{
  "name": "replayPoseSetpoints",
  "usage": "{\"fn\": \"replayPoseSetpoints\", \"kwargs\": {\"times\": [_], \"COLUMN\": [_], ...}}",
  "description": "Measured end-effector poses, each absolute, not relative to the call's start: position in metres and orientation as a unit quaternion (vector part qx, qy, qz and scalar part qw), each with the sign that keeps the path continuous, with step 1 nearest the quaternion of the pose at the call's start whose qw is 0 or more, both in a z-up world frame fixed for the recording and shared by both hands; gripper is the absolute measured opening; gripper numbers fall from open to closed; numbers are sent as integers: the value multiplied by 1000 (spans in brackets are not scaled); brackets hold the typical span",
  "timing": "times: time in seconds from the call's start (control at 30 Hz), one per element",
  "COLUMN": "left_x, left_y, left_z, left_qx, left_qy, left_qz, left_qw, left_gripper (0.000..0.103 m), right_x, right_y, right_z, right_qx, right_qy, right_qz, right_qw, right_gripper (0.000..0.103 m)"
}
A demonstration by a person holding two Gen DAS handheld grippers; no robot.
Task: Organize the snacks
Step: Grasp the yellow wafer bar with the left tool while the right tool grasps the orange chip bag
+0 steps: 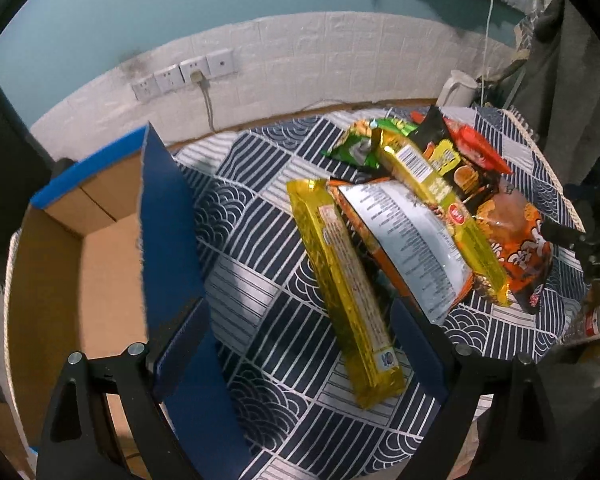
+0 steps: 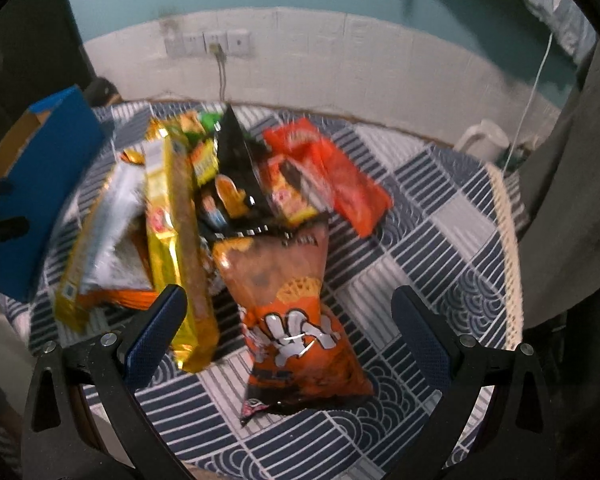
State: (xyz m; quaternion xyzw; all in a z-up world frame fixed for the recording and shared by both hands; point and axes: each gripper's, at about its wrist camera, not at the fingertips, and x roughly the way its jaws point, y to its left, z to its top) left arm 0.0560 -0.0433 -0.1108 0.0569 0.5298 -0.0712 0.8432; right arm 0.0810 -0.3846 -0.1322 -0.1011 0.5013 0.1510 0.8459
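Note:
A pile of snack packs lies on a round table with a blue-and-white patterned cloth (image 1: 260, 320). In the left wrist view a long gold biscuit pack (image 1: 346, 292) lies between the fingers of my open left gripper (image 1: 300, 344), nearer the right finger. Behind it are a silver-backed orange bag (image 1: 408, 244), a second gold pack (image 1: 440, 204) and a green bag (image 1: 360, 148). In the right wrist view my right gripper (image 2: 288, 332) is open around an orange chips bag (image 2: 296, 320). A red pack (image 2: 340, 176) and a black bag (image 2: 236, 156) lie behind it.
An open cardboard box (image 1: 100, 264) with blue flaps (image 1: 164, 216) stands at the table's left; it also shows in the right wrist view (image 2: 40, 184). A white kettle (image 1: 458, 88) stands at the back right. Wall sockets (image 1: 184, 74) and a cable are behind.

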Motion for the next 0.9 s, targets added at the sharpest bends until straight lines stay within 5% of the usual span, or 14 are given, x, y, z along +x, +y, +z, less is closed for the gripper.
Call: {"fn": "replayPoseSetpoints", "kwargs": {"times": [0.5,0.8,0.9], "left_x": [73,74,76], "left_y": [-53,-59,-62], "left_z": [-142,-139,-147], "left_qx": [54,41,42], "left_qy": [559,561,569], "left_qz": [-50,-66,-64], "left_qw": [826,824,819], "left_gripper": [93,94,93], "right_x": [95,94,91], "right_y": [-387,-392,-395], "right_z": [-186,-196,-188], "right_qx": [-123,-101,-82], "right_qy": [552,570,571], "right_qz": [159,172,172], "right_qw": [809,797,799], "right_gripper": [99,56,49]}}
